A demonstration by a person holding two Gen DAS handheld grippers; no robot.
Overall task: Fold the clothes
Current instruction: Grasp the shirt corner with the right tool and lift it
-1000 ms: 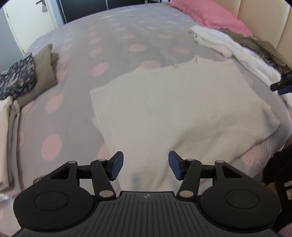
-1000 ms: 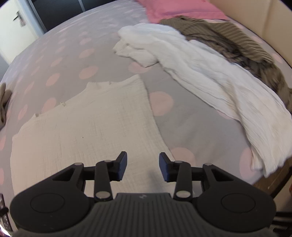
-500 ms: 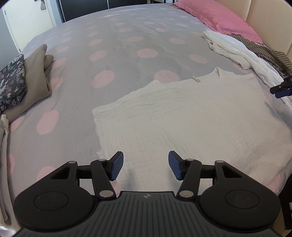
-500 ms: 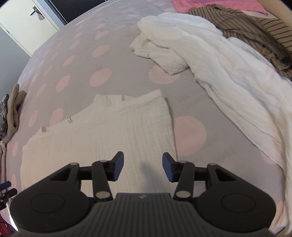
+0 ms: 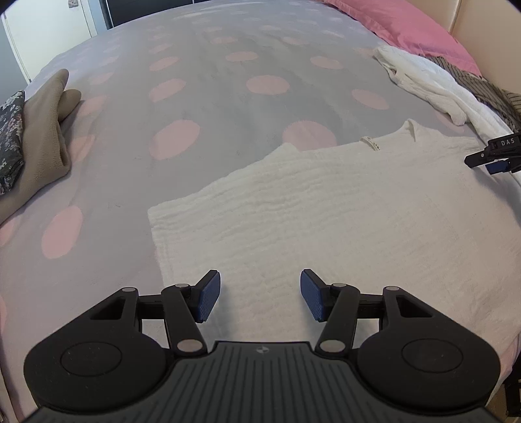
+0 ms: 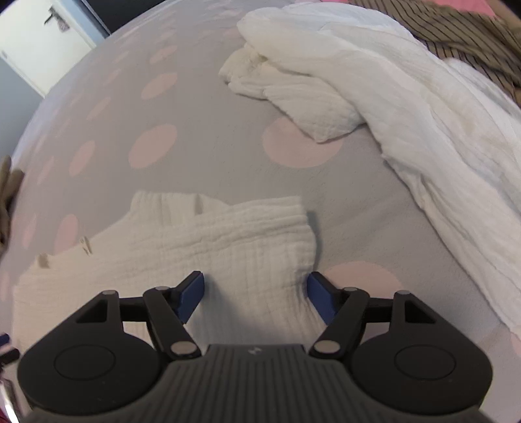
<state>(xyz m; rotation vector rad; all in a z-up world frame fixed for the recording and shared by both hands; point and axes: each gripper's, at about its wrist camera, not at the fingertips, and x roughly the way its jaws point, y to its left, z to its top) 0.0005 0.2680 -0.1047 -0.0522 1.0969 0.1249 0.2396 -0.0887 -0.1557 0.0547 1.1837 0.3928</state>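
Observation:
A white crinkled top (image 5: 325,211) lies spread flat on the grey bedspread with pink dots (image 5: 195,107). My left gripper (image 5: 260,297) is open and empty, low over the top's near left part. My right gripper (image 6: 255,297) is open, its jaws straddling the top's right sleeve edge (image 6: 260,240), where the fabric bunches between the fingers. The right gripper's tip also shows in the left wrist view (image 5: 495,156) at the right edge.
A loose white garment (image 6: 390,107) and a brown striped garment (image 6: 456,35) lie heaped at the right. A pink pillow (image 5: 407,29) is at the back. A beige folded garment (image 5: 42,143) and a dark floral one (image 5: 9,143) lie at the left.
Both grippers have dropped lower and moved forward over the white top. The right gripper's jaws have opened wider around the sleeve edge.

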